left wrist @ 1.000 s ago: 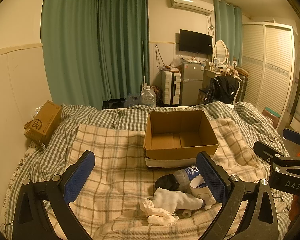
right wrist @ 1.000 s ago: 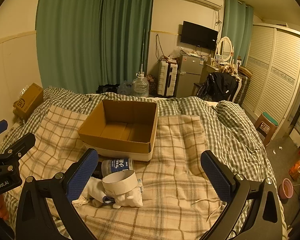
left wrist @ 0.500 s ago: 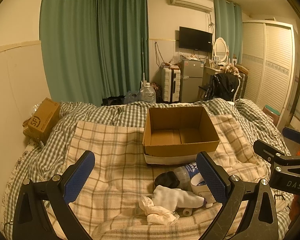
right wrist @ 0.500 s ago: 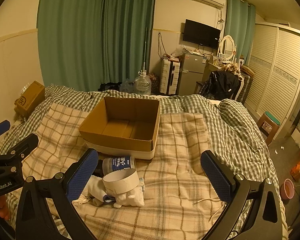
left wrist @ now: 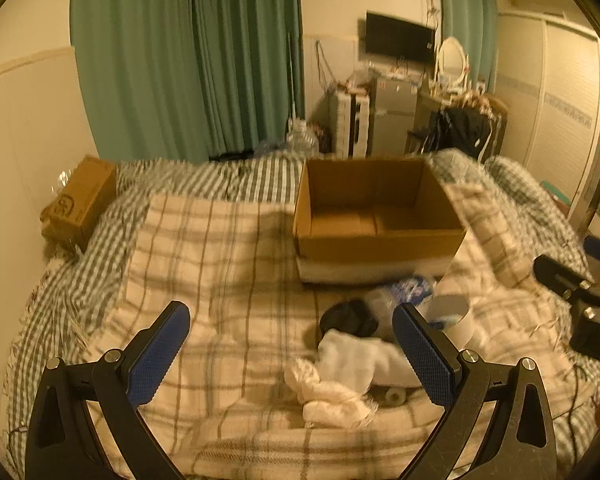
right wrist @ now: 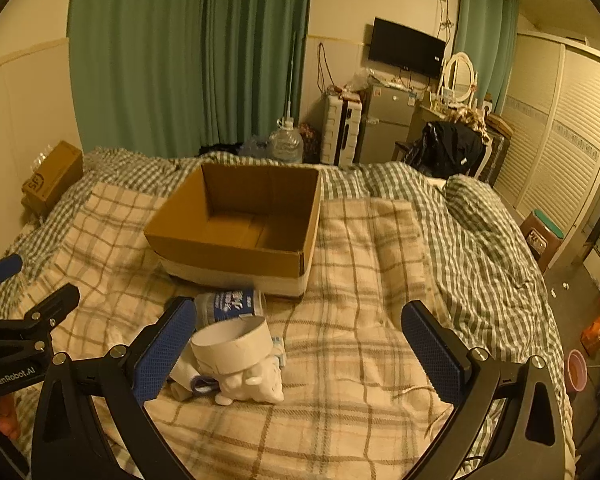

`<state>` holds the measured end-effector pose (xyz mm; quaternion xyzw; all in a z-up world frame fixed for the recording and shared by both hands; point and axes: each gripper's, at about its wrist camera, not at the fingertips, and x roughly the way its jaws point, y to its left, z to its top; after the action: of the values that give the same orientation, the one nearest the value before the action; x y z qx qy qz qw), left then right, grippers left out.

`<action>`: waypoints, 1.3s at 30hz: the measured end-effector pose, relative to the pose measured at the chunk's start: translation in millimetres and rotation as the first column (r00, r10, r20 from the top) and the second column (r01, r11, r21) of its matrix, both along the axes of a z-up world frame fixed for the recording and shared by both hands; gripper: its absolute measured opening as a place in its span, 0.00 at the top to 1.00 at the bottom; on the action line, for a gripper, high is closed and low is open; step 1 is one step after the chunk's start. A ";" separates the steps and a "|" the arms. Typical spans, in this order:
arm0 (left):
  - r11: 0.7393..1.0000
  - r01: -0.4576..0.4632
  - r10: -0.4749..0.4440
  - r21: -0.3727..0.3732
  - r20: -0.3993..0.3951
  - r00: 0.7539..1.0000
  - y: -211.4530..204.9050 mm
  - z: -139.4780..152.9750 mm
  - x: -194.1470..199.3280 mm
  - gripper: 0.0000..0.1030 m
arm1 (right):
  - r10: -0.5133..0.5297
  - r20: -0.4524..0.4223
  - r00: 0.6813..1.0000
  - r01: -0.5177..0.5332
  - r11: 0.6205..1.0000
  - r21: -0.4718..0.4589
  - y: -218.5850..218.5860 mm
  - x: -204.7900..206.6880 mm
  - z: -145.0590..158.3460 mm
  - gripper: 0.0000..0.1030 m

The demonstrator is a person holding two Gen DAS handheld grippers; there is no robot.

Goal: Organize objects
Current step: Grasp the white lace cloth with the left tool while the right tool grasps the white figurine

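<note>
My left gripper (left wrist: 290, 354) and right gripper (right wrist: 296, 354) both hang spread wide and empty. The pile (left wrist: 364, 344) lies lower centre, just beside my left gripper's right finger, nearer that hand. The empty box (right wrist: 236, 220) sits just beyond, mid-frame.

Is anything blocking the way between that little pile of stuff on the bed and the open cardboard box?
Nothing visible does. The pile, with its white cloth and plastic bottle, lies on the blanket right in front of the cardboard box, which is open on top and looks empty. Both grippers hover open, holding nothing.
</note>
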<state>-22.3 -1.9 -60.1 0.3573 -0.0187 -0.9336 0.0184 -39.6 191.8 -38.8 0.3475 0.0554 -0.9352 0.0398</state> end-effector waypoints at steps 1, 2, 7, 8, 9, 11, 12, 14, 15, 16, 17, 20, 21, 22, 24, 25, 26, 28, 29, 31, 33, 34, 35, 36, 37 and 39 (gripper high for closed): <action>1.000 0.000 0.000 -0.001 0.022 1.000 -0.3 -7.0 -2.0 0.00 | -0.002 0.014 1.000 0.002 1.000 0.004 0.5 -2.3 -4.5 0.00; 1.000 -0.001 0.001 0.001 0.045 0.999 -0.3 -13.3 -3.8 0.00 | -0.004 0.027 1.000 0.003 1.000 0.009 1.3 -4.5 -9.1 0.00; 0.999 -0.003 -0.007 0.053 0.183 0.983 -3.1 -48.2 -16.7 0.01 | -0.001 0.098 0.995 -0.001 1.000 0.014 3.2 -15.5 -36.4 0.00; 0.998 -0.006 -0.008 0.065 0.215 0.977 -4.6 -55.9 -20.2 0.01 | 0.002 0.118 0.993 -0.004 1.000 0.011 3.1 -18.2 -41.9 0.00; 0.997 -0.011 -0.007 0.072 0.244 0.970 -5.2 -62.3 -22.6 0.01 | 0.008 0.132 0.991 -0.008 1.000 0.006 2.8 -20.1 -46.6 0.00; 0.997 -0.024 0.000 0.075 0.311 0.951 -6.1 -77.3 -26.7 0.02 | 0.019 0.158 0.987 -0.019 1.000 0.000 2.3 -23.3 -54.4 0.00; 0.996 -0.027 -0.002 0.081 0.338 0.941 -6.6 -83.8 -27.9 0.02 | 0.025 0.169 0.985 -0.025 1.000 -0.003 1.7 -24.8 -57.9 0.00; 0.995 -0.019 -0.020 0.099 0.379 0.925 -4.6 -93.5 -28.4 0.09 | 0.041 0.199 0.979 -0.041 0.999 -0.004 -1.5 -28.9 -66.2 0.00; 0.995 -0.010 -0.032 0.103 0.399 0.917 -2.5 -98.7 -28.9 0.14 | 0.051 0.219 0.974 -0.052 0.999 -0.002 -3.6 -31.0 -71.8 0.00; 0.994 0.001 -0.045 0.106 0.419 0.907 0.0 -103.6 -30.0 0.24 | 0.058 0.237 0.970 -0.060 0.998 0.002 -5.8 -33.3 -77.6 0.00; 0.993 0.016 -0.065 0.113 0.442 0.895 2.9 -109.4 -31.5 0.34 | 0.064 0.254 0.965 -0.068 0.998 0.005 -8.5 -34.5 -82.6 0.00; 0.987 0.054 -0.120 0.152 0.468 0.876 9.3 -116.7 -33.5 0.62 | 0.079 0.305 0.949 -0.091 0.996 0.023 -15.9 -37.3 -97.9 0.01; 0.985 0.064 -0.133 0.162 0.466 0.875 10.4 -117.2 -33.5 0.66 | 0.081 0.317 0.945 -0.095 0.995 0.030 -17.7 -38.6 -102.1 0.02; 0.984 0.069 -0.139 0.166 0.459 0.877 10.9 -116.4 -33.3 0.68 | 0.085 0.330 0.940 -0.101 0.994 0.034 -19.3 -40.0 -105.8 0.02; 0.982 0.071 -0.143 0.176 0.441 0.886 9.6 -113.5 -32.1 0.73 | 0.099 0.354 0.930 -0.116 0.993 0.029 -21.4 -43.0 -112.9 0.03; 0.981 0.071 -0.144 0.182 0.431 0.891 8.4 -110.9 -31.1 0.75 | 0.104 0.364 0.926 -0.122 0.992 0.027 -22.4 -44.5 -116.1 0.04; 0.980 0.070 -0.143 0.186 0.419 0.897 7.5 -107.7 -30.3 0.76 | 0.111 0.378 0.919 -0.131 0.991 0.030 -24.3 -46.3 -119.8 0.07; 0.980 0.065 -0.135 0.190 0.389 0.911 7.4 -99.3 -28.8 0.79 | 0.132 0.406 0.905 -0.162 0.986 0.042 -31.3 -48.6 -127.7 0.12; 0.980 0.062 -0.131 0.189 0.378 0.916 6.3 -95.7 -27.6 0.79 | 0.139 0.416 0.899 -0.173 0.984 0.046 -33.8 -49.0 -130.6 0.15; 0.980 0.059 -0.125 0.188 0.359 0.925 3.6 -87.8 -27.3 0.79 | 0.165 0.448 0.879 -0.203 0.978 0.040 -38.6 -51.1 -138.7 0.28; 0.982 0.062 -0.123 0.181 0.347 0.930 1.4 -82.5 -28.9 0.79 | 0.172 0.468 0.867 -0.214 0.976 0.038 -40.0 -50.6 -142.8 0.34; 0.982 0.066 -0.123 0.174 0.342 0.931 -0.4 -80.4 -31.1 0.79 | 0.173 0.463 0.870 -0.214 0.976 0.038 -39.5 -49.5 -141.6 0.36; 0.983 0.071 -0.125 0.169 0.338 0.933 0.1 -78.0 -30.2 0.79 | 0.176 0.449 0.876 -0.215 0.976 0.036 -39.2 -46.8 -137.9 0.37; 0.984 0.075 -0.126 0.163 0.331 0.935 0.8 -75.6 -28.7 0.79 | 0.183 0.435 0.881 -0.217 0.976 0.030 -39.2 -44.1 -133.2 0.37; 0.984 0.078 -0.127 0.160 0.327 0.937 -0.1 -73.4 -27.4 0.79 | 0.187 0.419 0.888 -0.218 0.976 0.027 -38.1 -41.1 -127.6 0.37; 0.985 0.082 -0.128 0.155 0.315 0.941 0.1 -67.3 -24.5 0.79 | 0.185 0.394 0.900 -0.214 0.976 0.031 -35.8 -36.6 -118.4 0.37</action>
<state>-46.8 -1.8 -127.4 0.5044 0.0246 -0.8610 -0.0598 -76.2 156.0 -157.2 0.5198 0.1160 -0.8359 0.1327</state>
